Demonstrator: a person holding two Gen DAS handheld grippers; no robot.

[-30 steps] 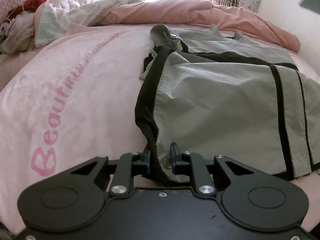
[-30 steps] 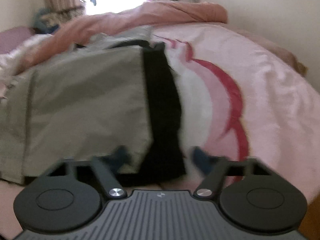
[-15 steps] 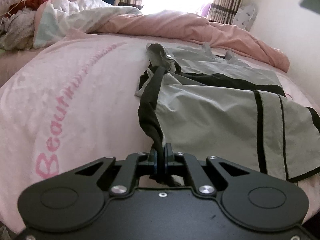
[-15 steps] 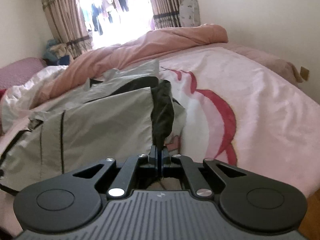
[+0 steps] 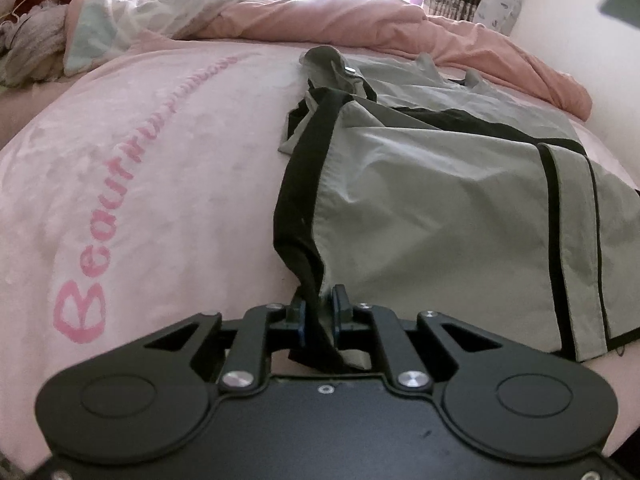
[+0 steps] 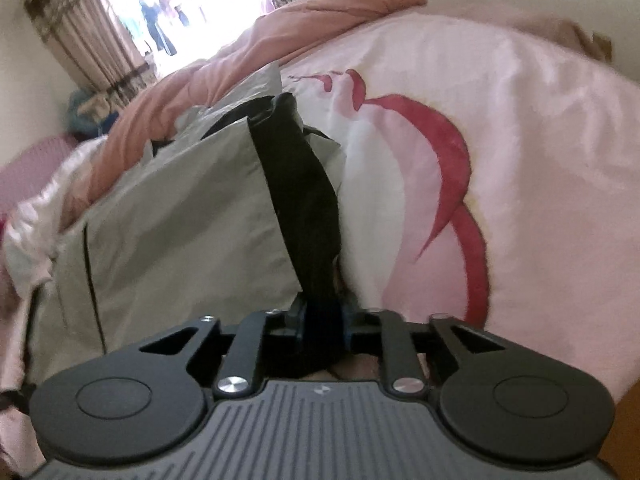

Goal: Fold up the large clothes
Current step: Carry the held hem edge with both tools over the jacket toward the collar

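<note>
Both grippers — left (image 5: 319, 309), right (image 6: 323, 316) — clamp garment (image 5: 432, 208) hem.

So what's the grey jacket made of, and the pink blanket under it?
The grey jacket looks like thin, smooth woven cloth, maybe nylon: it creases sharply and has a faint sheen. The pink blanket looks soft and fuzzy, probably fleece, with a matte, slightly nubby surface.

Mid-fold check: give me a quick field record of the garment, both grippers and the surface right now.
garment: grey jacket with black trim, partly folded, spread on the bed
left gripper: closed on the black hem band
right gripper: closed on the black hem band
surface: pink blanket with pink lettering
background: bunched pink quilt beyond the jacket
view quality: right wrist view slightly blurred
</note>
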